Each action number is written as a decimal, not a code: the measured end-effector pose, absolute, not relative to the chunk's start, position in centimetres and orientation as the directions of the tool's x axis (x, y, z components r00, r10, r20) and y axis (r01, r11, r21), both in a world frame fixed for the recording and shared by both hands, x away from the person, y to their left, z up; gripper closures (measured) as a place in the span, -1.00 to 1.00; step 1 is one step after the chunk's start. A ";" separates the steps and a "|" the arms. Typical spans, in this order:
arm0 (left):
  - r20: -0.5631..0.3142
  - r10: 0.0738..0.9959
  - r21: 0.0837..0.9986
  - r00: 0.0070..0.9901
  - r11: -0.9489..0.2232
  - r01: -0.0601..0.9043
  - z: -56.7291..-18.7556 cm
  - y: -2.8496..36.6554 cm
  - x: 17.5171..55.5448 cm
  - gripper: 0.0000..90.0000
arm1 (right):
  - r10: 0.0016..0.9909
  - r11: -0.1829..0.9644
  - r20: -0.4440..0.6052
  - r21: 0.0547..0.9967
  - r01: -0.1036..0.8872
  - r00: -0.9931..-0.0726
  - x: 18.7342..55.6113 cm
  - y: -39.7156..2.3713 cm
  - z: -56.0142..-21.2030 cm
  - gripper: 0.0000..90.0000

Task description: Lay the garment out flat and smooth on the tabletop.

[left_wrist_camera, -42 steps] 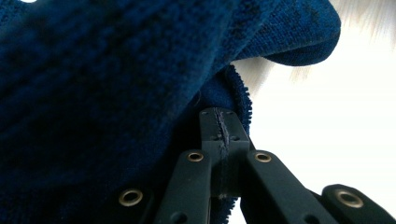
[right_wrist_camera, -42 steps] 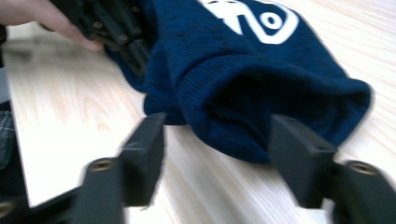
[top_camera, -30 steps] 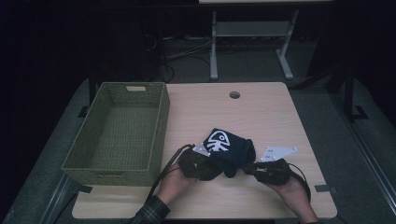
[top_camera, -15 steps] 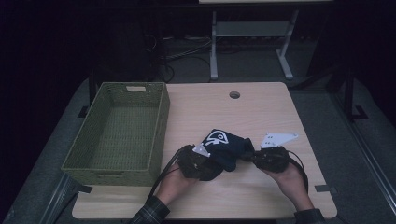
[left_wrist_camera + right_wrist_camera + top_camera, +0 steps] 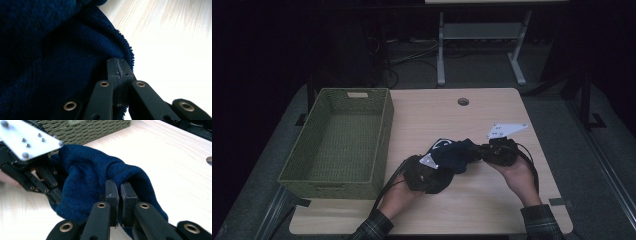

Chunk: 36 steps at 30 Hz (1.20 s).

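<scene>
1. Spanning the scene was a table (image 5: 492, 205), its green basket (image 5: 339, 140) standing at the left.
2. Lying near the middle, right of the basket, a blue cloth (image 5: 457, 156) stretched between both grippers.
3. Left gripper (image 5: 119, 68): jaws pinched the cloth's edge.
4. Right gripper (image 5: 118, 191): jaws pinched a fold of cloth.

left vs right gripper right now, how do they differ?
The left gripper sits low, near the green basket; the right gripper is farther from it. The left jaws meet flush on an edge of the dark blue cloth; the right jaws show a thin gap, pinching a fold. Both are shut on the cloth.
</scene>
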<state>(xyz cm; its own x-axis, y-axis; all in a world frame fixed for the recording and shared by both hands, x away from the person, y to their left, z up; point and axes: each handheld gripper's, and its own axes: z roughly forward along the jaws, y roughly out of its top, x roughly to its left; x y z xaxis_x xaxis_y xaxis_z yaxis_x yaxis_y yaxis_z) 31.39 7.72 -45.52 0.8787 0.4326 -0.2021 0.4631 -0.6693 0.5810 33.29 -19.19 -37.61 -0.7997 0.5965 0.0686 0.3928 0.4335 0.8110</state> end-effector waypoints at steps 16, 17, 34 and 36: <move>-0.195 0.431 0.580 0.881 -0.673 0.458 -45.5 7.7 31.4 1.00 | 0.635 0.406 0.061 0.822 0.399 -0.770 36.4 -18.5 -35.8 0.93; -0.190 0.430 0.578 0.882 -0.677 0.455 -45.5 7.7 31.4 1.00 | 0.637 0.407 0.057 0.822 0.398 -0.769 36.6 -18.5 -35.8 0.93; -0.179 0.427 0.573 0.886 -0.687 0.446 -45.4 7.6 31.3 1.00 | 0.662 0.408 0.032 0.823 0.396 -0.749 40.8 -16.1 -33.4 0.93; -0.177 0.425 0.573 0.888 -0.688 0.444 -45.4 7.6 31.3 1.00 | 0.664 0.411 0.026 0.821 0.395 -0.747 41.3 -15.8 -33.2 0.93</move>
